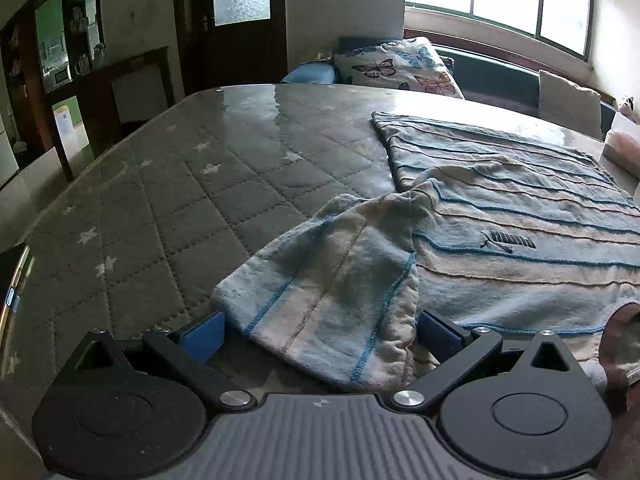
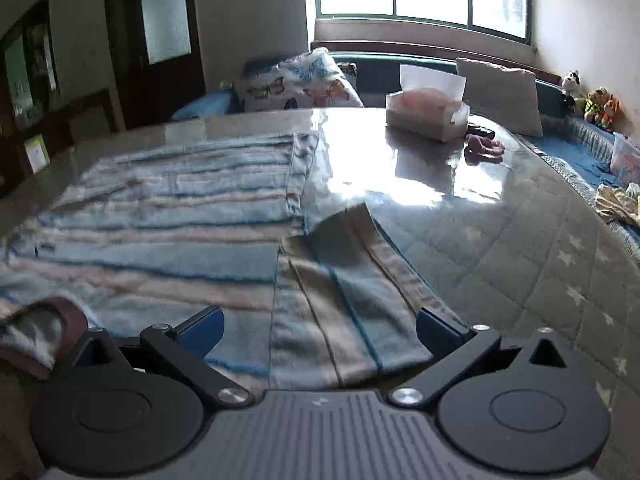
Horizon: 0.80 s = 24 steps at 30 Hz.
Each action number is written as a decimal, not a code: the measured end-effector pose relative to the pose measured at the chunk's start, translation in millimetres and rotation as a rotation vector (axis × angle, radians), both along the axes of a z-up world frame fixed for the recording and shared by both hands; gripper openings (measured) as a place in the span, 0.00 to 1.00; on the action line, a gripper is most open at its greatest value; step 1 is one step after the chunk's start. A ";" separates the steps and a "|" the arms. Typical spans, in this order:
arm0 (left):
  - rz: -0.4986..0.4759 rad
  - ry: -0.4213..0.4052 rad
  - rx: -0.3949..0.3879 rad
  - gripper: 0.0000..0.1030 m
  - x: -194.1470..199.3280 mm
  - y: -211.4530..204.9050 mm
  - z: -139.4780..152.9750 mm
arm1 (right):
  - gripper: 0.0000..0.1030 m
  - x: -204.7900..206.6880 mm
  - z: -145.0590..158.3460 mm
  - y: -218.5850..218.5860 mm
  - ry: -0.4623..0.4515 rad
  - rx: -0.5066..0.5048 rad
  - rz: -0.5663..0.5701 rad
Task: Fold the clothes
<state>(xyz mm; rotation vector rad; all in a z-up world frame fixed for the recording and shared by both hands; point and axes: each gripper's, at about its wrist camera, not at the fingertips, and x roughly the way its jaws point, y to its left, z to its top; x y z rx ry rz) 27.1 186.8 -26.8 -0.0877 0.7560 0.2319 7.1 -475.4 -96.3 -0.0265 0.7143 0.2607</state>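
Observation:
A striped light-blue, pink and white top (image 1: 520,216) lies flat on the table, its dark red collar (image 1: 624,320) toward me. In the left wrist view one sleeve (image 1: 328,280) is folded in at an angle and lies between the blue pads (image 1: 202,338) of my left gripper (image 1: 320,336), which is open wide. In the right wrist view the same top (image 2: 168,216) spreads to the left, and its other sleeve (image 2: 344,280) runs between the pads (image 2: 438,330) of my right gripper (image 2: 320,330), also open. Neither gripper clamps the cloth.
The table (image 1: 180,200) has a grey quilted star cover under glossy clear film. A tissue box (image 2: 426,114), a black remote (image 2: 482,132) and a pink item (image 2: 486,146) sit at its far right. A butterfly pillow (image 1: 400,66) and cushions lie on the bench behind.

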 end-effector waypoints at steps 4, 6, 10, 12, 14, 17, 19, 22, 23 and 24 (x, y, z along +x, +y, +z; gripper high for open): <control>0.014 0.003 0.002 1.00 -1.7 0.3 2.4 | 1.00 11.5 -11.8 -1.2 0.034 -0.012 -0.015; 0.021 0.000 0.008 1.00 -3.1 0.3 5.1 | 1.00 9.8 -14.1 -1.7 0.025 -0.027 -0.011; 0.030 -0.012 0.017 1.00 -4.3 -1.5 10.5 | 1.00 7.9 -7.6 -7.0 0.000 -0.011 -0.030; 0.030 -0.022 0.021 1.00 -4.1 -4.4 13.2 | 1.00 8.8 -5.6 -13.6 -0.010 0.002 -0.067; 0.021 -0.033 0.022 1.00 -3.8 -8.7 16.2 | 1.00 9.9 -4.7 -21.4 -0.014 0.016 -0.111; 0.010 -0.045 0.017 1.00 -1.5 -16.7 19.2 | 0.92 10.5 -6.8 -33.9 -0.004 0.029 -0.176; -0.005 -0.053 0.006 1.00 0.2 -22.7 20.9 | 0.84 9.2 -8.9 -40.4 0.008 0.048 -0.206; -0.036 -0.054 -0.004 1.00 4.4 -33.8 21.6 | 0.70 5.6 -10.5 -42.5 -0.001 0.039 -0.230; -0.047 -0.052 -0.005 1.00 5.9 -38.1 21.2 | 0.65 4.6 -10.8 -42.8 -0.004 0.037 -0.236; -0.060 -0.048 -0.006 1.00 7.4 -42.7 20.7 | 0.55 4.1 -10.9 -42.3 -0.007 0.034 -0.237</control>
